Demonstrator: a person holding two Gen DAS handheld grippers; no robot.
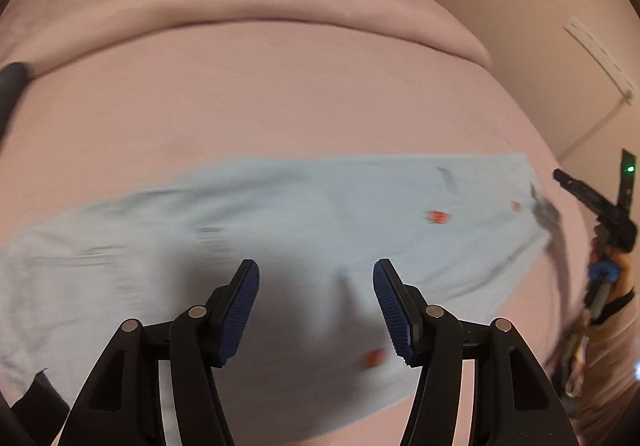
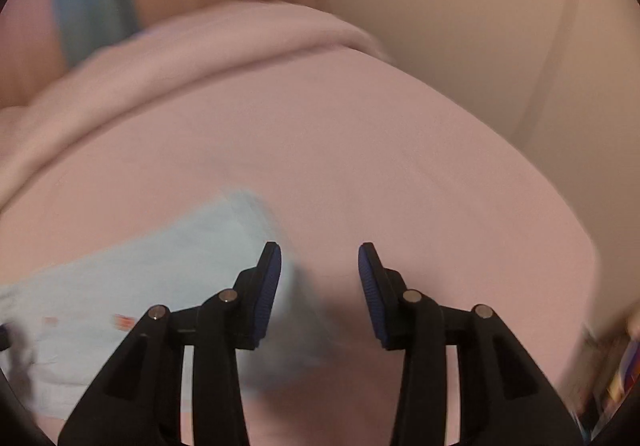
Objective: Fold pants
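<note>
Pants point(image 1: 248, 230) — pale blue, with small red marks — lie spread flat across a pink bed sheet point(image 1: 280, 106). Left gripper point(image 1: 316, 310) hovers over them, jaws apart and empty; right gripper point(image 2: 319, 292), likewise parted, hangs at their edge.

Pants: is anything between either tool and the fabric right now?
Nothing visible. The pale blue pants lie bare on the pink bed, directly ahead of the open left tool; their edge meets the open right tool.

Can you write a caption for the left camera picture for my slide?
Open left tongs hover over light blue pants spread on a pink bed, holding nothing.
</note>
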